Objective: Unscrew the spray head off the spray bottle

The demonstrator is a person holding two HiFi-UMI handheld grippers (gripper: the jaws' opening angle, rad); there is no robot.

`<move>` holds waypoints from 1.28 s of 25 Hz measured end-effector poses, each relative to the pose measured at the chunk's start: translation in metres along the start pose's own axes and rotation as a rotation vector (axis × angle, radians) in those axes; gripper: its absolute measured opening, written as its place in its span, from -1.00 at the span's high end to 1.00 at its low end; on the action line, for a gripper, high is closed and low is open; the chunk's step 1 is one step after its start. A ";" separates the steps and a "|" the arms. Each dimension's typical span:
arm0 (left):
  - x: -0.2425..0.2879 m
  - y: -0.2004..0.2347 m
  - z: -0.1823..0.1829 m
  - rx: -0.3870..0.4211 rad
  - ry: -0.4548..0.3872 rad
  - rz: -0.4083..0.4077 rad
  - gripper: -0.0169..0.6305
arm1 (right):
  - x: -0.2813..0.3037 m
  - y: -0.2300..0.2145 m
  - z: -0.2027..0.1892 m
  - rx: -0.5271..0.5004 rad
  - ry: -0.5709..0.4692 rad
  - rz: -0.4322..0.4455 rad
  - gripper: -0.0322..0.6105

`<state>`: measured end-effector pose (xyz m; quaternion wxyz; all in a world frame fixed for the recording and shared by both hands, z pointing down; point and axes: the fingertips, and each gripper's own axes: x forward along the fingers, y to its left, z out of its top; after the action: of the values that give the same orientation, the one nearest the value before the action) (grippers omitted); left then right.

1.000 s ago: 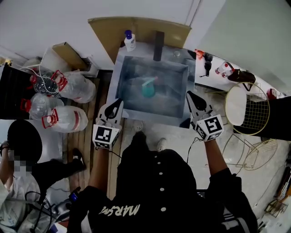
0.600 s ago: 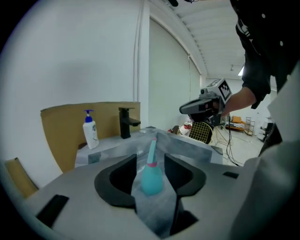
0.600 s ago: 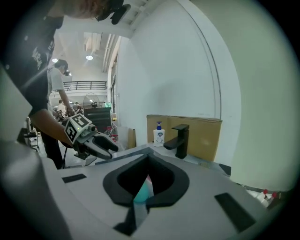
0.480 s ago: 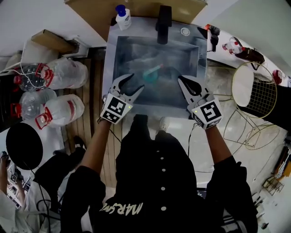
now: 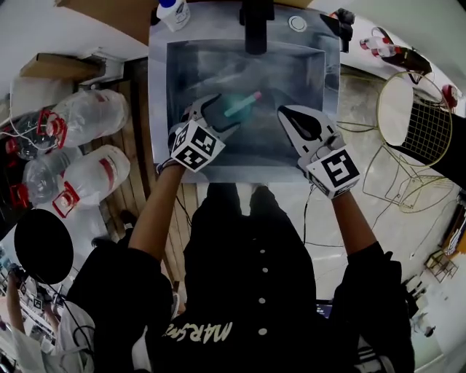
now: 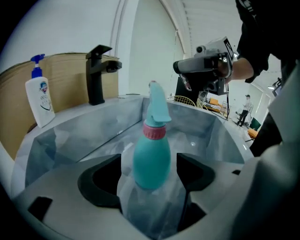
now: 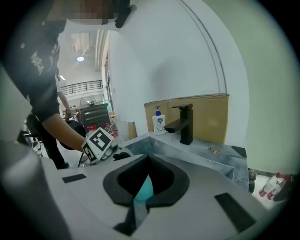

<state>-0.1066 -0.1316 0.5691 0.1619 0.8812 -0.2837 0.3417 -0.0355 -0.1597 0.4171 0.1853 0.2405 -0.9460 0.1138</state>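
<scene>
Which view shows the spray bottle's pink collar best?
Left gripper view: spray bottle between just-opened jaws, pink collar unobstructed. Head view shows it small in the sink; right gripper view, only a teal sliver past shut jaws.

One spray bottle point(image 6: 150, 157), one sink point(image 5: 157, 80), one faucet point(image 5: 255, 25), one soap bottle point(image 5: 173, 10) — two grippers: left gripper point(image 5: 218, 113), right gripper point(image 5: 285, 112).

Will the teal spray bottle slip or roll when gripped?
The spray bottle is between the left tongs, whose jaws have just been opening; its rounded, smooth body could squirm when squeezed. It looks like light plastic, so easily nudged.
</scene>
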 end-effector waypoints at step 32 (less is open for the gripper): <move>0.066 -0.016 -0.012 0.166 -0.045 -0.237 -0.24 | 0.059 0.013 -0.049 -0.315 0.252 0.438 0.01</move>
<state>-0.0627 -0.1390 0.6217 0.1214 0.9264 -0.1519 0.3225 -0.0751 -0.1580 0.4840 0.3076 -0.0172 -0.9508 0.0318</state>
